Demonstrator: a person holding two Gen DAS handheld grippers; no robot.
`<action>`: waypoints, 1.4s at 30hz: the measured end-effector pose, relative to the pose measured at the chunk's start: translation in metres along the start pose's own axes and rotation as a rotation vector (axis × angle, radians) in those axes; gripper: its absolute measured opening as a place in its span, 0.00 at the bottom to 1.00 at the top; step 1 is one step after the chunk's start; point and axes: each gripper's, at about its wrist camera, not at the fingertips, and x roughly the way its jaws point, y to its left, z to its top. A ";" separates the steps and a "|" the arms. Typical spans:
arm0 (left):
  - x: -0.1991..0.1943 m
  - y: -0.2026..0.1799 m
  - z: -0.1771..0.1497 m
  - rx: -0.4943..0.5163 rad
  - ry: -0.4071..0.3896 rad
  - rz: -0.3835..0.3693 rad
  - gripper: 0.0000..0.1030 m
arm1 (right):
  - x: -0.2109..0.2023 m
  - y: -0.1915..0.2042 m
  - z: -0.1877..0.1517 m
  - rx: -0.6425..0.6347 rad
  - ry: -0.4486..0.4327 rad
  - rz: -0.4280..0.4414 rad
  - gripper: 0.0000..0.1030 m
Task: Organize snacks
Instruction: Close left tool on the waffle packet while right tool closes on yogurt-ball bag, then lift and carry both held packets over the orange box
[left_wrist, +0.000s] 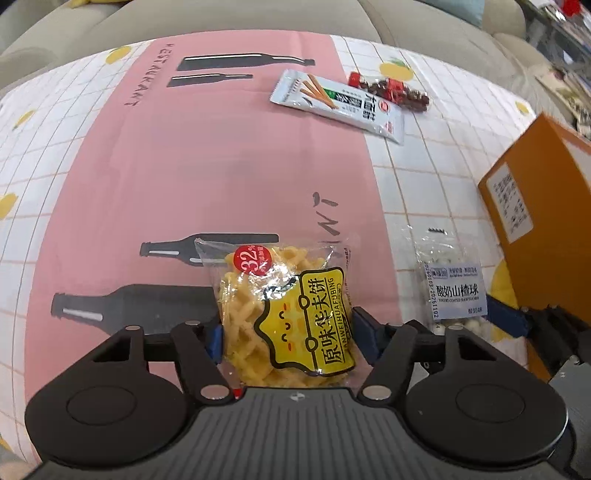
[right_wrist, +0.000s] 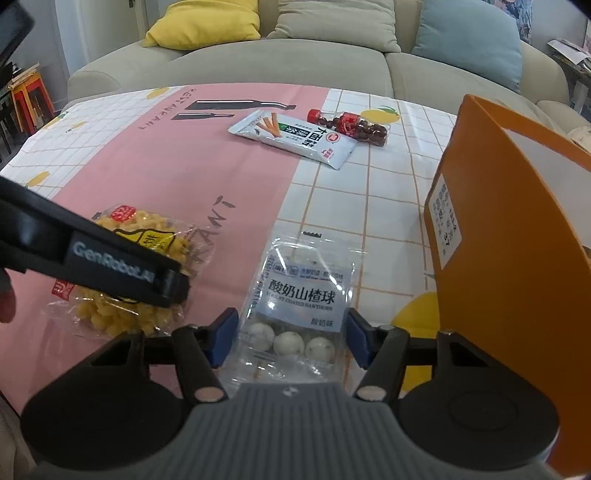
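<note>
A clear pack of yellow waffle biscuits lies on the pink cloth between the blue pads of my left gripper; the pads sit at its sides and seem to touch it. It also shows in the right wrist view under the left gripper's arm. A clear pack of white yogurt hawthorn balls lies between the open jaws of my right gripper, with small gaps at both pads. It also shows in the left wrist view. An orange box stands open at the right.
A white breadstick pack and a small bottle of dark chocolate balls lie at the far side of the table. A beige sofa with cushions stands behind it. The orange box also shows in the left wrist view.
</note>
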 end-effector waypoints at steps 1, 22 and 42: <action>-0.002 0.001 0.000 -0.011 0.000 -0.008 0.67 | -0.001 -0.001 0.000 0.007 -0.001 -0.006 0.58; -0.107 -0.009 -0.001 -0.028 -0.178 -0.087 0.56 | -0.091 -0.016 0.008 0.160 -0.165 0.088 0.57; -0.132 -0.173 0.048 0.171 -0.174 -0.403 0.56 | -0.208 -0.174 0.032 0.162 -0.110 0.031 0.58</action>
